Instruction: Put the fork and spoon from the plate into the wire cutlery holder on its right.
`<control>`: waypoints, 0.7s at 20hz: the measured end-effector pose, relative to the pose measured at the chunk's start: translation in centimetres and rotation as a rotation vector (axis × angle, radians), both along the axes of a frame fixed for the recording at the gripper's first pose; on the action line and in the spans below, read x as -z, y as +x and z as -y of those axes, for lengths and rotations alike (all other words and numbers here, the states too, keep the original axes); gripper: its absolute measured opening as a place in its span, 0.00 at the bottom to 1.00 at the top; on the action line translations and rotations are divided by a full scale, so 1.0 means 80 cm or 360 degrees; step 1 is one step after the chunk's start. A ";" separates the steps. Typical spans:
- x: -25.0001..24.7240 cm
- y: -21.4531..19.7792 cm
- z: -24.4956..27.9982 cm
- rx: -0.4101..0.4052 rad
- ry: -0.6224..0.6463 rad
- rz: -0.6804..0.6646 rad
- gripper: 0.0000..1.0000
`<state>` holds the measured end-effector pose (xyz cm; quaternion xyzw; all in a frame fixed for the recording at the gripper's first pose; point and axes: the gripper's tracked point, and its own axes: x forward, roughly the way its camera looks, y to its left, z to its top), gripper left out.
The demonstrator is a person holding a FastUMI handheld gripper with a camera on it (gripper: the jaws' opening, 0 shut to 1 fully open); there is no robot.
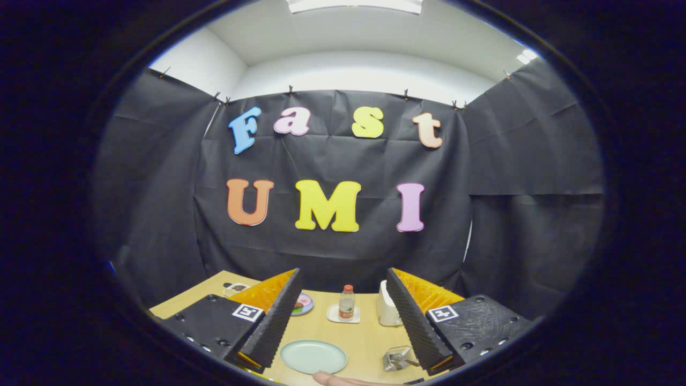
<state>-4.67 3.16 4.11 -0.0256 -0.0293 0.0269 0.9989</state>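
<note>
- Gripper view: nearest of all, a fingertip of a person's hand shows low on the wooden surface, just in front of the plate.
- The gripper has its fingers spread wide, with nothing held between them.
- The pale green plate lies on the surface between the fingers, toward the left one; its face looks bare, and I can make out no fork or spoon on it.
- The wire cutlery holder stands to the right of the plate, just beside the right finger. Something metallic glints in it, but what it is I cannot tell.
- Farther off, a small bottle with a red cap stands upright on a white coaster, between the fingers.
- Left of the bottle, a small dish with coloured contents peeks from behind the left finger.
- Right of the bottle, a white container stands beside the right finger.
- At the far left corner of the surface lies a small tray with dark contents.
</note>
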 end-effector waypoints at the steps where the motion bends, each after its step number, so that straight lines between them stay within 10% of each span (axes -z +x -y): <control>1: 0.006 -0.002 -0.004 -0.0017 0.0004 -0.0014 0.96; 14: 0.037 0.000 -0.009 -0.0055 -0.0024 -0.0084 0.96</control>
